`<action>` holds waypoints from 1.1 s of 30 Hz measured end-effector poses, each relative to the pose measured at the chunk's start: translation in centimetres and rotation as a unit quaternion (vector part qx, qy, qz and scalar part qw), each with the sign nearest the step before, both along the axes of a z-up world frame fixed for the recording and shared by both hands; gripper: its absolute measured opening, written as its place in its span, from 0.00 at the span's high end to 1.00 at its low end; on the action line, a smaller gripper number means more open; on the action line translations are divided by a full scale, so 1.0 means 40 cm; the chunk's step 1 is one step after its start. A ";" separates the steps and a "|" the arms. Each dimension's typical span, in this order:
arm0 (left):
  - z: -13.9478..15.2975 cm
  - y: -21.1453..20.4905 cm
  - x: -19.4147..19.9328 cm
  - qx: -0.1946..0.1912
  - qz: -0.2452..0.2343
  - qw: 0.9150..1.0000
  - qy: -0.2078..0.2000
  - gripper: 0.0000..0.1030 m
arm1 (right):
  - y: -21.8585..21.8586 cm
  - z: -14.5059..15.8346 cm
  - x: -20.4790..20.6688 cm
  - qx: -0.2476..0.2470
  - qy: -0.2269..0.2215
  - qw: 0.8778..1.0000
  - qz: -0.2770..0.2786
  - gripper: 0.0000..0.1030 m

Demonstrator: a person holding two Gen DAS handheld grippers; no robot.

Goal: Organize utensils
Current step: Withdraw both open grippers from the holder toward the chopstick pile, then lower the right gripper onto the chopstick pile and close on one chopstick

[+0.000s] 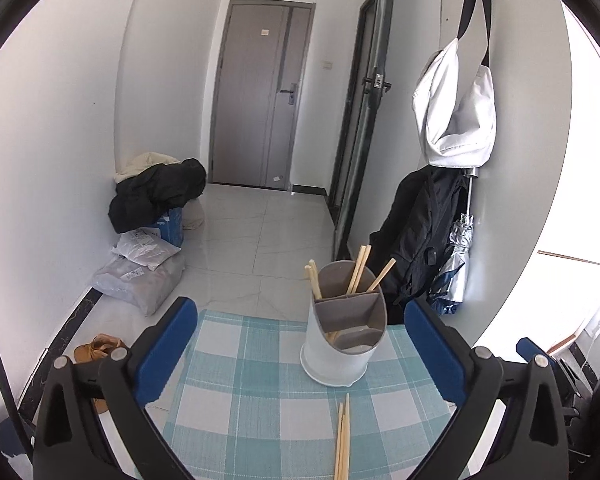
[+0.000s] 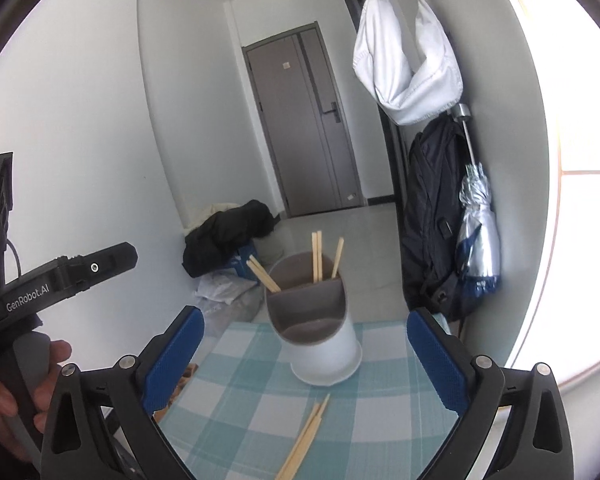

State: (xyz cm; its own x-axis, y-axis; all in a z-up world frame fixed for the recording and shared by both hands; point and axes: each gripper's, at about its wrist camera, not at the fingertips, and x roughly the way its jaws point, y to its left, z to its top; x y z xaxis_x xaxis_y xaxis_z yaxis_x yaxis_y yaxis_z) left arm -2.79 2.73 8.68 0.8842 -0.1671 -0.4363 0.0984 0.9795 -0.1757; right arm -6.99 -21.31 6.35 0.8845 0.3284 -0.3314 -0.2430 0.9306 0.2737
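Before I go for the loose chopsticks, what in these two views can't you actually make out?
- Loose chopsticks: near ends cut off by the bottom edge in both wrist views; exact count unclear.
- Holder: its wall hides the lower ends of the chopsticks inside.
- Table: left and right edges hidden behind the open left gripper fingers.

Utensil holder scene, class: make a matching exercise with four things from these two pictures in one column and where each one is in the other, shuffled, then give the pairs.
Things:
1. loose chopsticks
2. utensil holder
3. white bag
4. black jacket

Places:
A. hanging on the wall
B. heaped on the floor in the corner
C. lying flat on the checked tablecloth
D. standing upright on the table, chopsticks inside

Pairs: 1-C, 2-D, 3-A, 4-B
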 end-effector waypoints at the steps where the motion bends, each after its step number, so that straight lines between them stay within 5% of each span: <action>1: -0.006 0.003 -0.006 -0.002 0.004 1.000 0.000 0.02 | 0.001 -0.009 -0.005 -0.004 0.006 1.000 -0.003 0.01; 8: -0.068 0.007 -0.031 0.006 0.018 1.000 0.009 0.02 | 0.010 -0.077 -0.021 -0.033 0.045 0.998 -0.013 0.01; 22: -0.230 0.008 0.013 0.023 0.005 0.994 0.110 0.02 | 0.027 -0.274 0.082 -0.048 0.241 0.969 0.014 0.05; 33: -0.265 0.089 0.086 -0.021 0.043 0.983 0.176 0.02 | 0.048 -0.398 0.196 -0.066 0.352 0.933 0.019 0.33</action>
State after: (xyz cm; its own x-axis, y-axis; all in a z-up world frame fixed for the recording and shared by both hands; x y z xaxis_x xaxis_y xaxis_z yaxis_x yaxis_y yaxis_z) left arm 0.66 6.29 -1.94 0.6914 -0.1224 -0.7121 -0.0593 0.9726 -0.2247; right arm 0.83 -19.37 -9.56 0.4201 0.2708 -0.8661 -0.0802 0.9618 0.2618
